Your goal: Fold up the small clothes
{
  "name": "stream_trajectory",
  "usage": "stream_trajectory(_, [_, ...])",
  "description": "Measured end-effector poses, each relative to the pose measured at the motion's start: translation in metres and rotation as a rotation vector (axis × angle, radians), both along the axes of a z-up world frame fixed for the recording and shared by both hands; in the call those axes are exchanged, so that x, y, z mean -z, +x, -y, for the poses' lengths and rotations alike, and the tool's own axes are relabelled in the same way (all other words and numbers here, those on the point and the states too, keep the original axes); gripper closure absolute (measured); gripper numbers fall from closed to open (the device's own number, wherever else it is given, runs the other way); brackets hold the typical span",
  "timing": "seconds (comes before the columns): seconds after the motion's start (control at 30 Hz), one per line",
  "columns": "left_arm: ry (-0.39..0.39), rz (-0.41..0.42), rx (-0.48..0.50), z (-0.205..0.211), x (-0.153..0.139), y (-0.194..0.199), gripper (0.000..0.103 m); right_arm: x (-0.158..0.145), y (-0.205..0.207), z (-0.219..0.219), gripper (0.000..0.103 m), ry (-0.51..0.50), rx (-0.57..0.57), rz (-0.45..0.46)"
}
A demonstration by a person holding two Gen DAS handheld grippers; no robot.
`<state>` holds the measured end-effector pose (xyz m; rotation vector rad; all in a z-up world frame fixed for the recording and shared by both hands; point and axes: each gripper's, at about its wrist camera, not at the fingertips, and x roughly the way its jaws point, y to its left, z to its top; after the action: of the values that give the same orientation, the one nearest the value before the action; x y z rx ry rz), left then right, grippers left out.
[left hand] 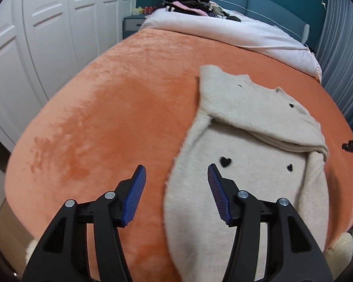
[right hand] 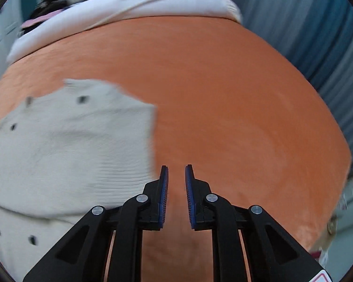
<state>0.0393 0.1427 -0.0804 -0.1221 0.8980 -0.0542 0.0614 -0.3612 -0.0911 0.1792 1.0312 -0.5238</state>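
Hovering over the bed, the left gripper point(left hand: 176, 171) has its blue pads about half spread with nothing between them but the cream sweater's left edge lying below. Left pad sits over bare orange blanket point(left hand: 94, 117); right pad sits over the knit, just short of a black heart motif point(left hand: 224, 162). Judgement: straddling the edge like this suits a pinch on that side of the garment for an inward fold.

Cream sweater point(left hand: 242, 176) lies flat on the blanket, mostly ahead and to the right of the left fingers. A sleeve or upper portion is already laid across the body, giving a layered fold line just beyond the right pad. So folding looks partly done; the long lower body is not yet folded.

Far beyond the fingertips: a white duvet point(left hand: 223, 30) bunched at the head of the bed, with a dark heap of clothes point(left hand: 190, 2) on it, probably the remaining pile.

Right gripper point(right hand: 176, 174): jaws nearly closed, a narrow slot left between the pads, empty. Only blanket shows through the gap. In this view the sweater point(right hand: 70, 145) lies to the left of the fingers, its right edge just beside the left pad but not touching as far as I can tell. View is motion-blurred, so fine contact is uncertain. Judgement: this hand is clear of the cloth and must reopen before any new grasp.
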Motion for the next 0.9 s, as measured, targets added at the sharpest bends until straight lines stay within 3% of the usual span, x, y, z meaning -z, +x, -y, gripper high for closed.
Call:
stream_trajectory(0.03, [0.0, -0.012, 0.006, 0.006, 0.003, 0.0, 0.048, -0.003, -0.013, 0.005, 0.081, 0.042, 0.007, 0.018])
stream_trajectory(0.1, [-0.005, -0.037, 0.014, 0.015, 0.011, -0.001, 0.046, -0.008, -0.038, -0.012, 0.078, 0.114, -0.057, 0.038])
stream_trajectory(0.13, [-0.008, -0.049, 0.013, 0.019, 0.014, -0.003, 0.044, -0.008, -0.051, -0.035, 0.07, 0.138, -0.125, 0.04])
stream_trajectory(0.17, [-0.006, -0.061, 0.013, 0.022, 0.017, -0.006, 0.043, -0.007, -0.062, -0.056, 0.051, 0.152, -0.191, 0.039])
stream_trajectory(0.23, [0.002, -0.09, 0.014, 0.028, 0.024, -0.011, 0.042, 0.0, -0.082, -0.118, 0.036, 0.176, -0.351, 0.034])
stream_trajectory(0.33, [-0.01, -0.141, 0.005, 0.03, 0.035, -0.02, 0.04, 0.025, -0.081, -0.195, 0.036, 0.193, -0.517, -0.028])
stream_trajectory(0.4, [-0.021, -0.169, -0.016, 0.028, 0.042, -0.026, 0.039, 0.05, -0.068, -0.218, 0.036, 0.213, -0.519, -0.08])
stream_trajectory(0.43, [-0.02, -0.177, -0.028, 0.027, 0.045, -0.029, 0.038, 0.06, -0.062, -0.224, 0.038, 0.222, -0.513, -0.103])
stream_trajectory(0.5, [-0.024, -0.216, -0.051, 0.022, 0.056, -0.031, 0.038, 0.069, -0.062, -0.223, 0.063, 0.235, -0.491, -0.119])
stream_trajectory(0.53, [-0.033, -0.241, -0.053, 0.02, 0.061, -0.031, 0.042, 0.06, -0.064, -0.213, 0.093, 0.268, -0.477, -0.096])
stream_trajectory(0.6, [-0.034, -0.269, -0.051, 0.016, 0.067, -0.032, 0.05, 0.022, -0.082, -0.17, 0.092, 0.34, -0.392, 0.02])
stream_trajectory(0.67, [-0.021, -0.27, -0.028, 0.016, 0.066, -0.034, 0.053, -0.023, -0.114, -0.114, 0.093, 0.27, -0.281, 0.125])
stream_trajectory(0.73, [0.008, -0.275, -0.003, 0.018, 0.067, -0.034, 0.054, -0.041, -0.143, -0.065, 0.093, 0.215, -0.193, 0.141])
stream_trajectory(0.8, [0.034, -0.276, 0.014, 0.021, 0.068, -0.035, 0.054, -0.022, -0.166, -0.022, 0.1, 0.202, -0.106, 0.072])
stream_trajectory(0.87, [0.059, -0.276, 0.019, 0.025, 0.069, -0.035, 0.054, 0.027, -0.174, 0.006, 0.103, 0.08, -0.038, -0.102])
stream_trajectory(0.9, [0.062, -0.277, 0.016, 0.026, 0.069, -0.034, 0.054, 0.052, -0.178, 0.018, 0.103, 0.12, -0.005, -0.176])
